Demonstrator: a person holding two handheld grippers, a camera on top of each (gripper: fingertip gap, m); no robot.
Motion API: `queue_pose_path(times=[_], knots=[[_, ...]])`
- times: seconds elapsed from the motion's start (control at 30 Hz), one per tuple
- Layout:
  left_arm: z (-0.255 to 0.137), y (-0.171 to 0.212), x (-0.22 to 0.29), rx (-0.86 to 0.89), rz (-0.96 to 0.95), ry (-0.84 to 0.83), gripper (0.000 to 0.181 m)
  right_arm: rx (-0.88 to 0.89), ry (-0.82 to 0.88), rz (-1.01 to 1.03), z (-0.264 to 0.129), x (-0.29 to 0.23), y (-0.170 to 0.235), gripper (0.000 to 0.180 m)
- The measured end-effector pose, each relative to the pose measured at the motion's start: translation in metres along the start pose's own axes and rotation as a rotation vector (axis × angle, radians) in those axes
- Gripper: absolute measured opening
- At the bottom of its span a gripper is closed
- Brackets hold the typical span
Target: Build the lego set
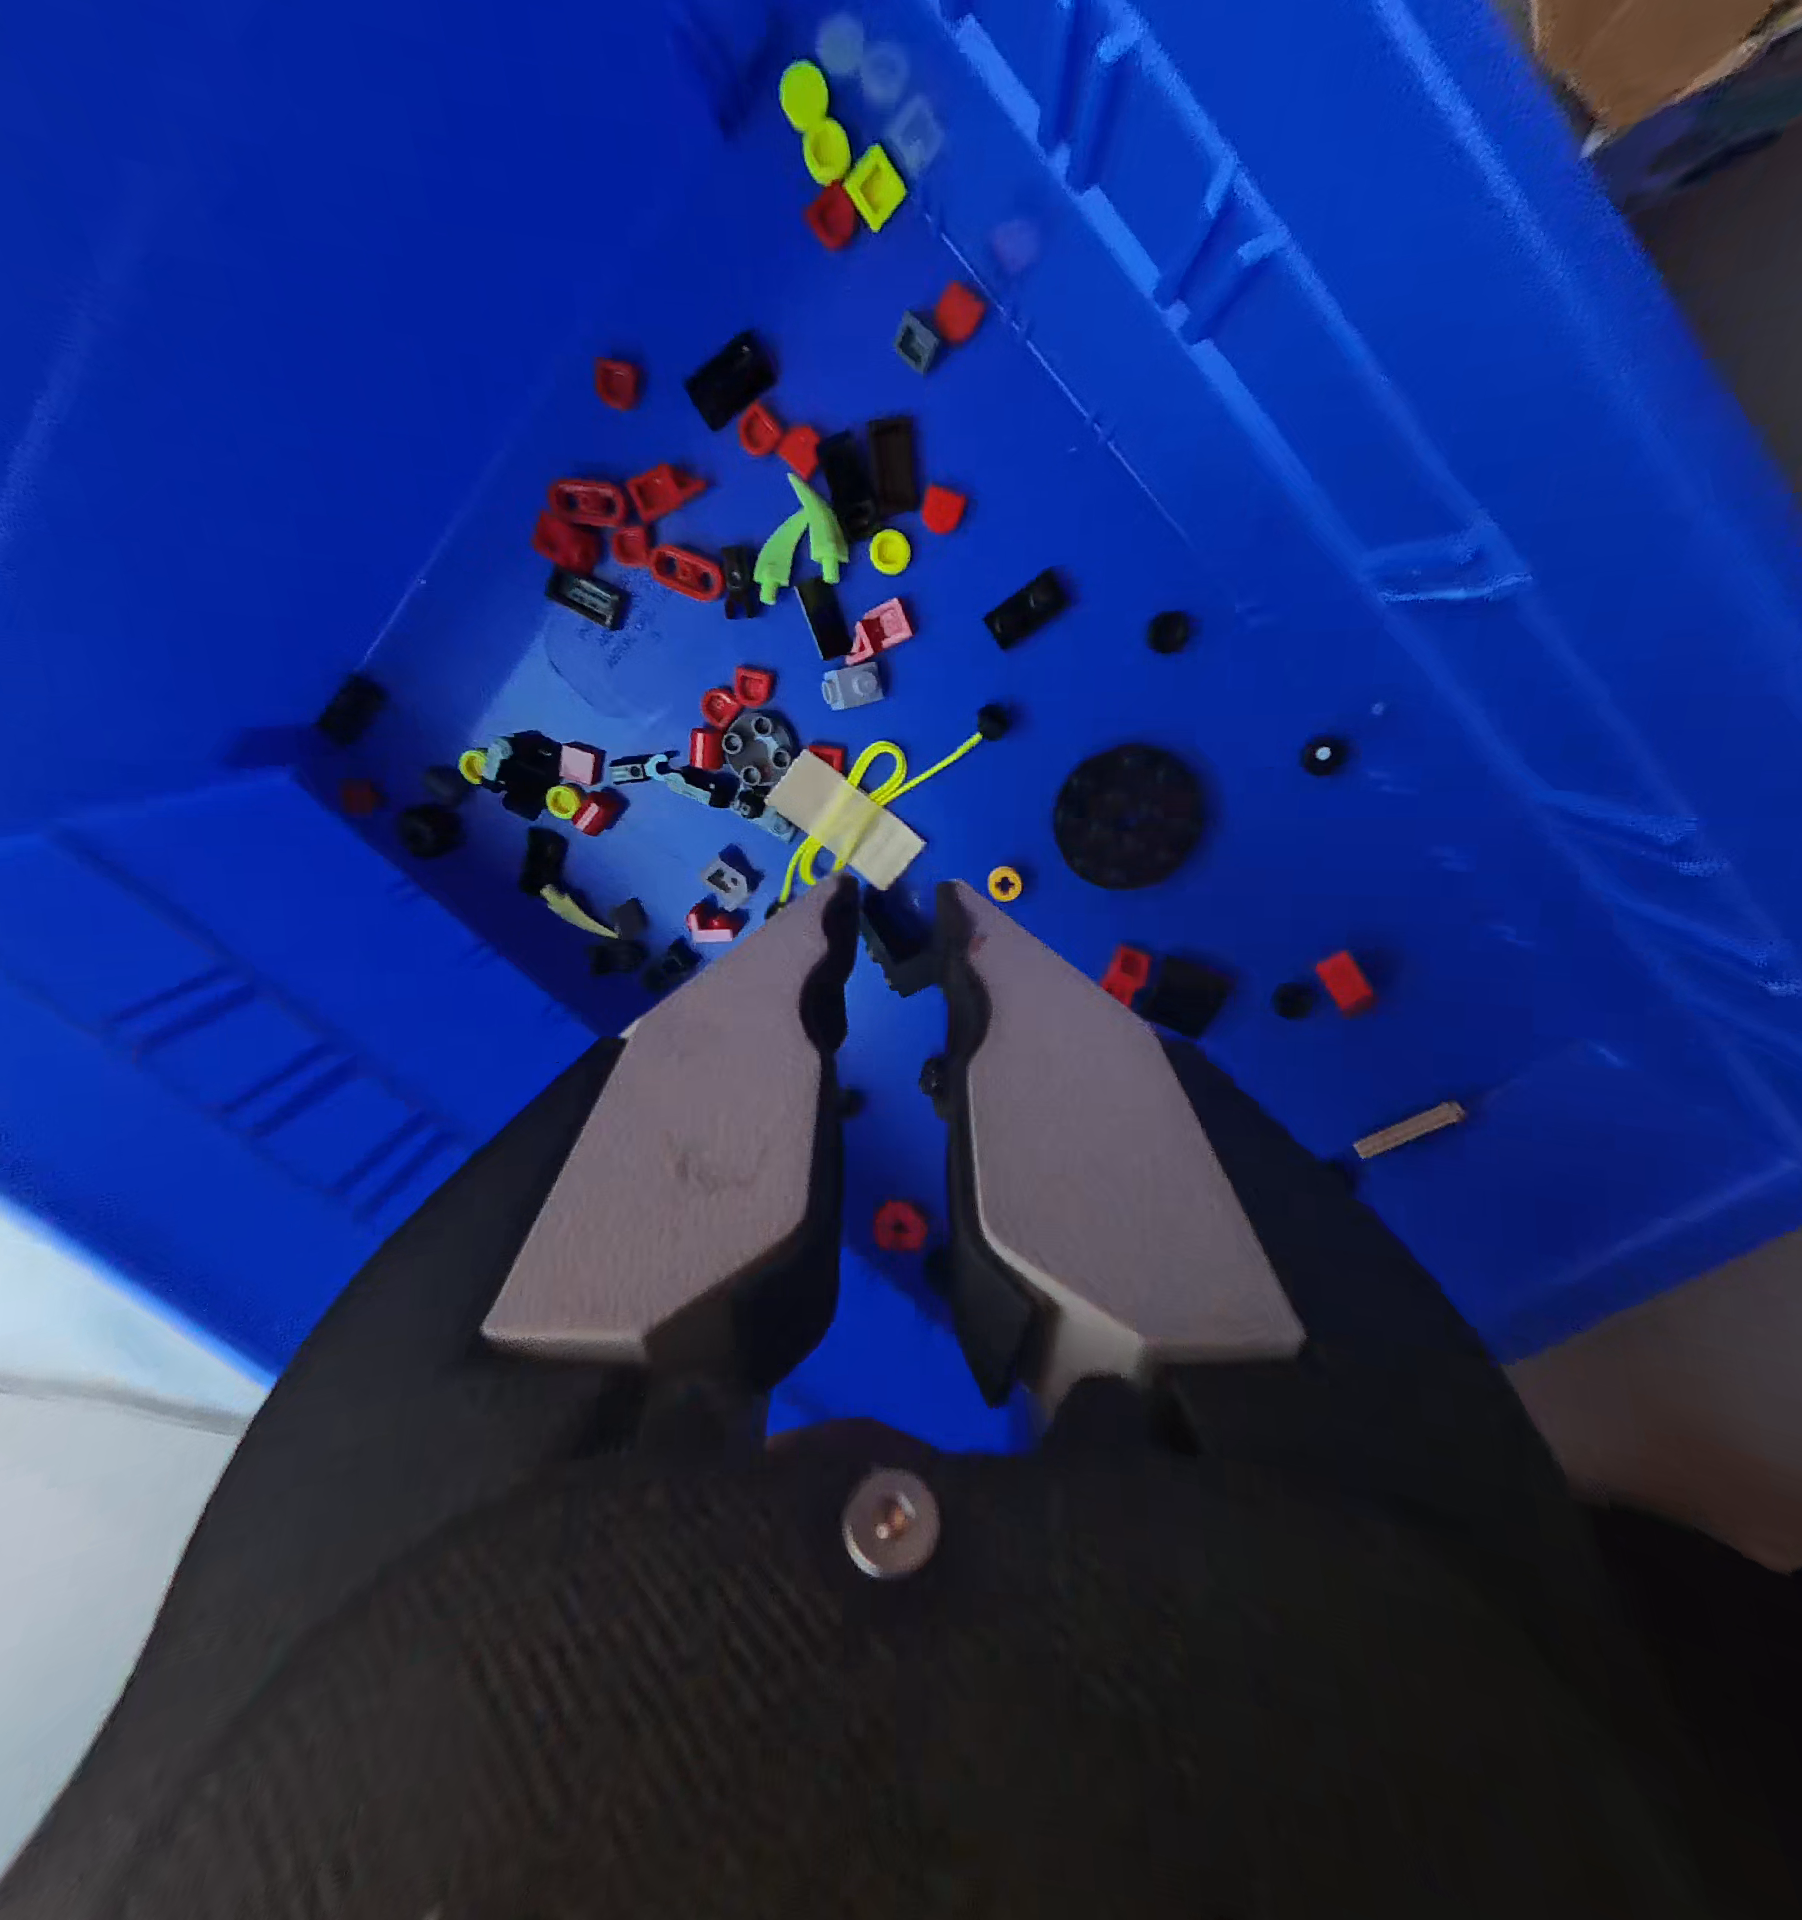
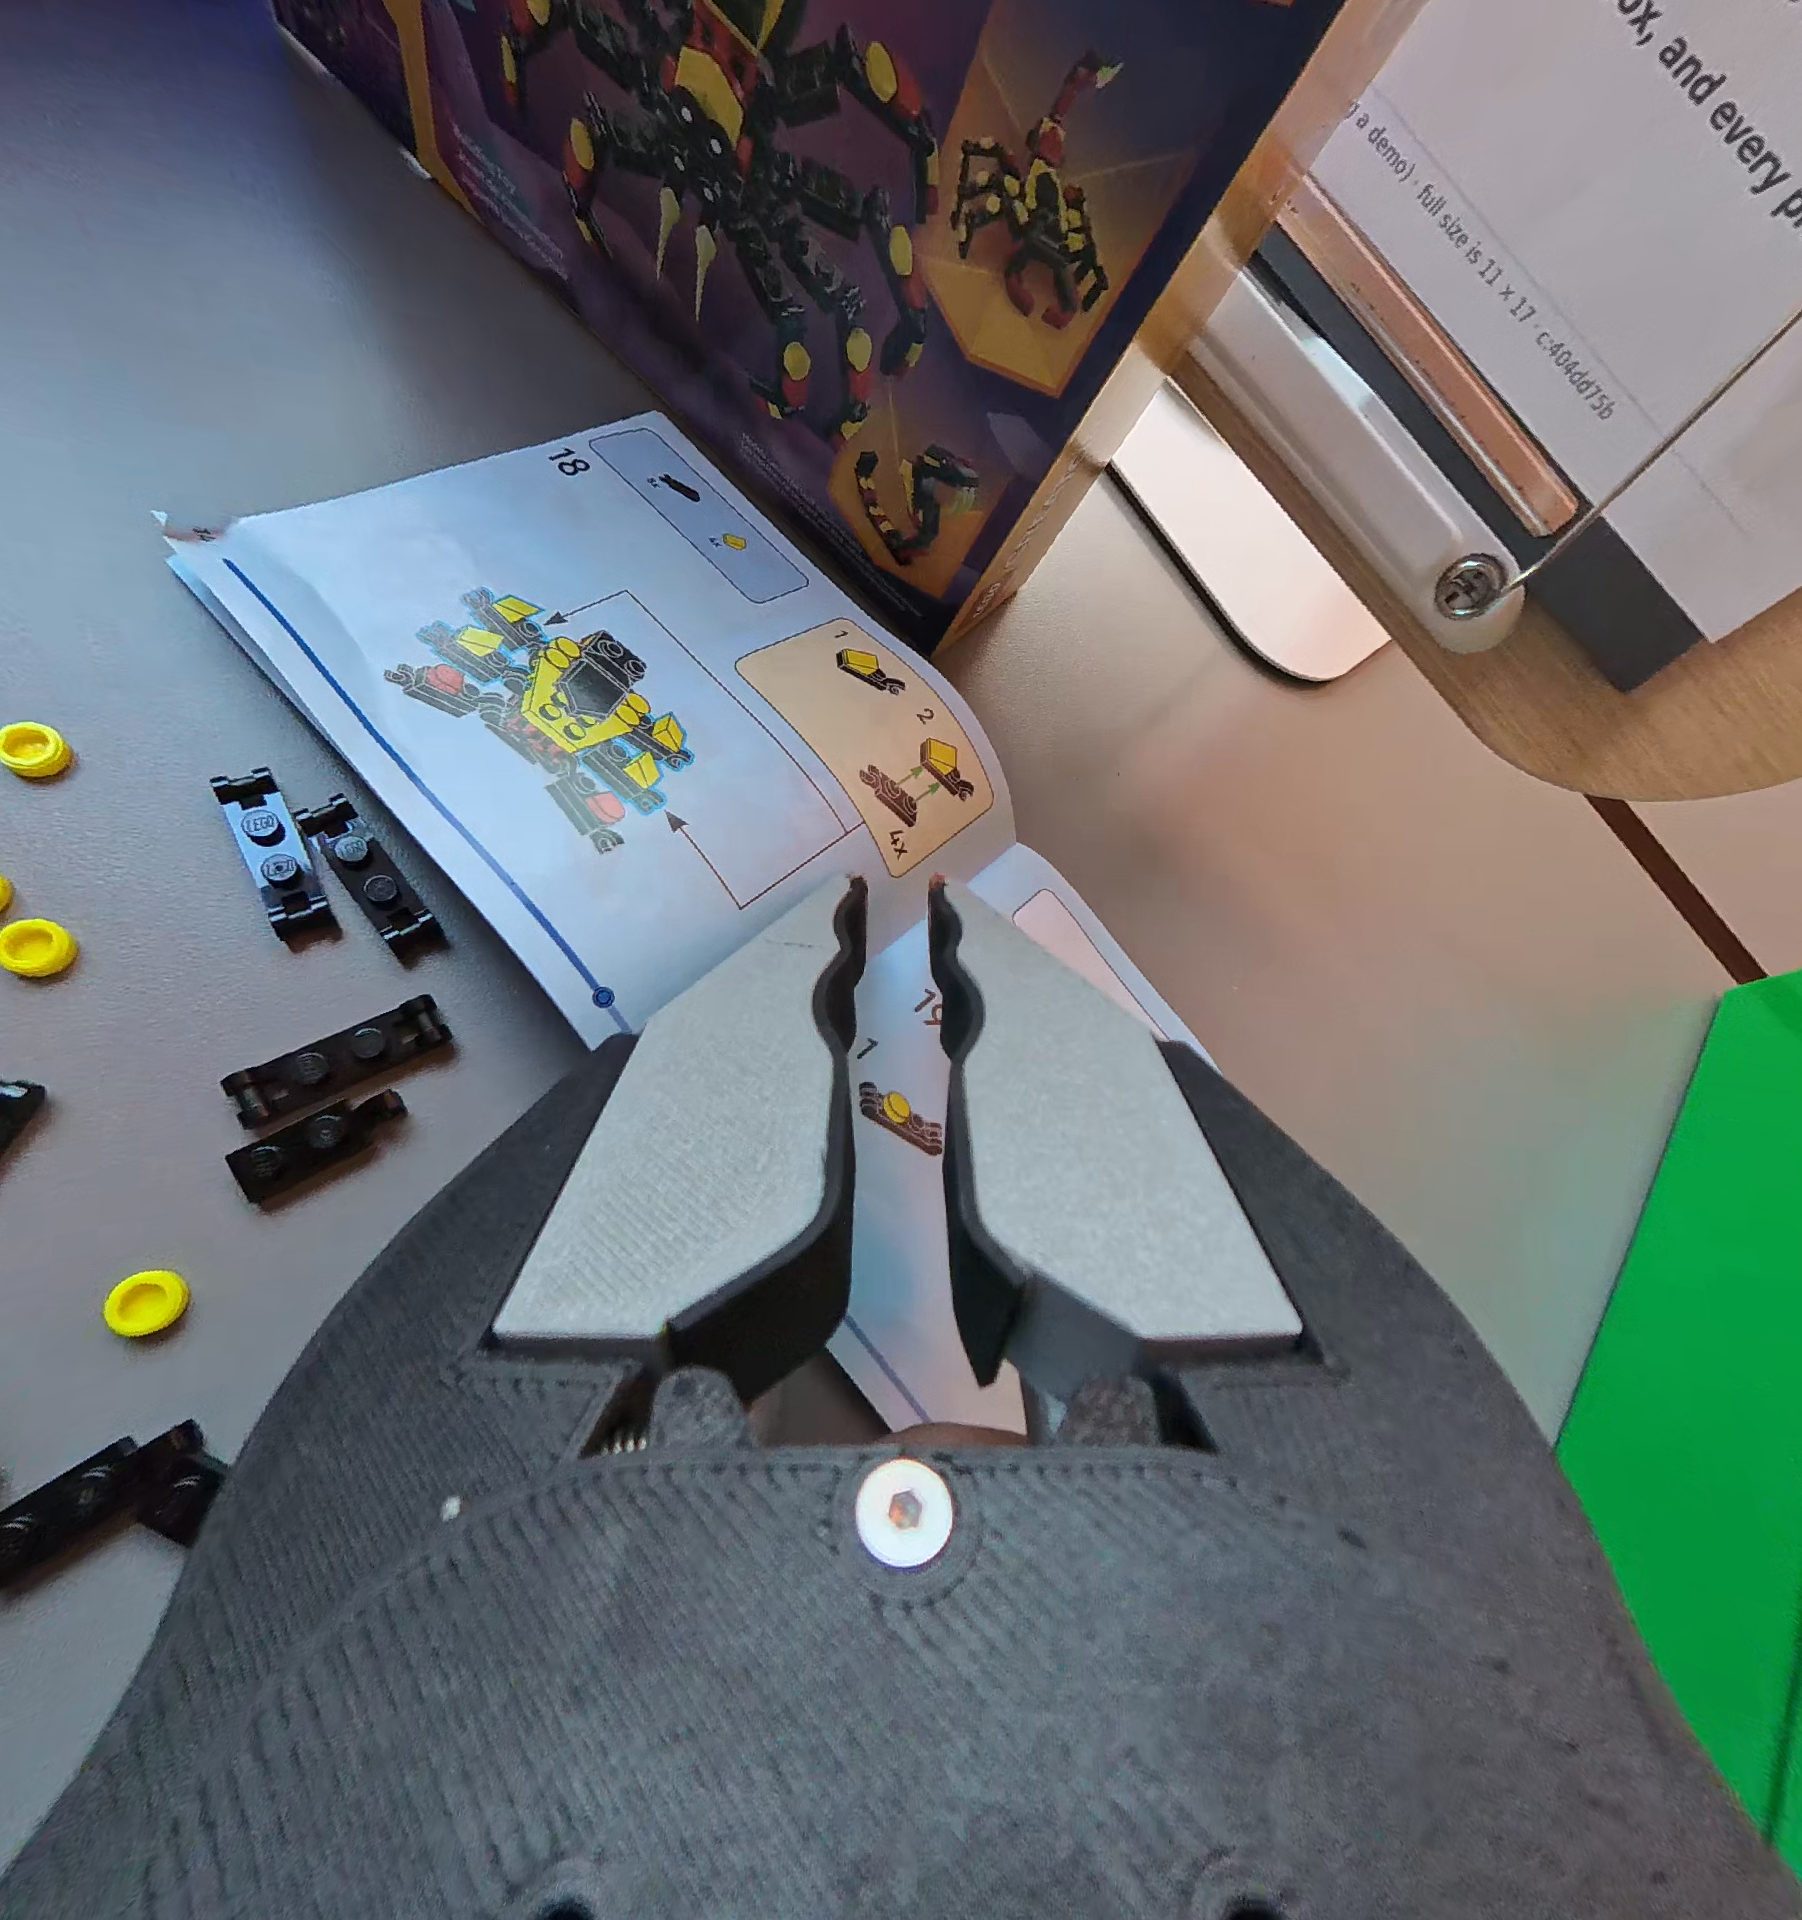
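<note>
My left gripper [image 1: 897,888] reaches down into a blue bin [image 1: 253,416] and is shut on a small black lego piece [image 1: 895,948] held between its tips just above the floor. Loose red, black, yellow, pink and grey pieces lie beyond it, with a tan piece tied with yellow-green string [image 1: 845,819] and a black round plate [image 1: 1129,816]. My right gripper [image 2: 895,883] is open and empty above the open instruction booklet [image 2: 564,675]. Black hinge plates [image 2: 279,852] and yellow round tiles [image 2: 32,750] lie on the grey table left of it.
The lego box [image 2: 772,208] stands behind the booklet. A wooden stand with a printed sheet [image 2: 1603,260] is at the upper right and a green sheet [image 2: 1728,1351] at the right edge. The bin's ribbed walls [image 1: 1396,468] rise around the left gripper. My hands' fingertips stand some 40 centimetres from each other.
</note>
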State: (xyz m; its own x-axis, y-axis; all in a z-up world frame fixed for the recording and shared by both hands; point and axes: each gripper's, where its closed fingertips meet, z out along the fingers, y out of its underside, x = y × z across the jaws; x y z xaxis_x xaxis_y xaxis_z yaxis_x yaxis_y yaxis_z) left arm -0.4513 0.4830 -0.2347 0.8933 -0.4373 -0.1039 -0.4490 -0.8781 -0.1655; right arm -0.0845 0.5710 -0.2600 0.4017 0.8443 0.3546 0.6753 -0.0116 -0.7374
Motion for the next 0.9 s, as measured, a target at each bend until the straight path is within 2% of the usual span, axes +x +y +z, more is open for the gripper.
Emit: queue_pose_path(times=[0.2,0.53,0.73,0.9], knots=[[0.017,0.012,0.006,-0.093,0.035,0.035,0.016,0.004,-0.009,0.003,-0.001,0.0,0.0,0.009],[0.006,-0.007,-0.03,0.012,-0.092,-0.107,0.019,0.0,-0.01,-0.006,-0.001,-0.001,0.001,0.008],[0.011,-0.042,-0.008,0.098,-0.052,-0.05,0.018,-0.002,-0.011,-0.009,0.0,-0.001,0.001,0.008],[0.033,-0.053,0.008,0.05,0.014,-0.044,0.012,-0.003,-0.01,-0.01,0.0,-0.001,0.001,0.008]])
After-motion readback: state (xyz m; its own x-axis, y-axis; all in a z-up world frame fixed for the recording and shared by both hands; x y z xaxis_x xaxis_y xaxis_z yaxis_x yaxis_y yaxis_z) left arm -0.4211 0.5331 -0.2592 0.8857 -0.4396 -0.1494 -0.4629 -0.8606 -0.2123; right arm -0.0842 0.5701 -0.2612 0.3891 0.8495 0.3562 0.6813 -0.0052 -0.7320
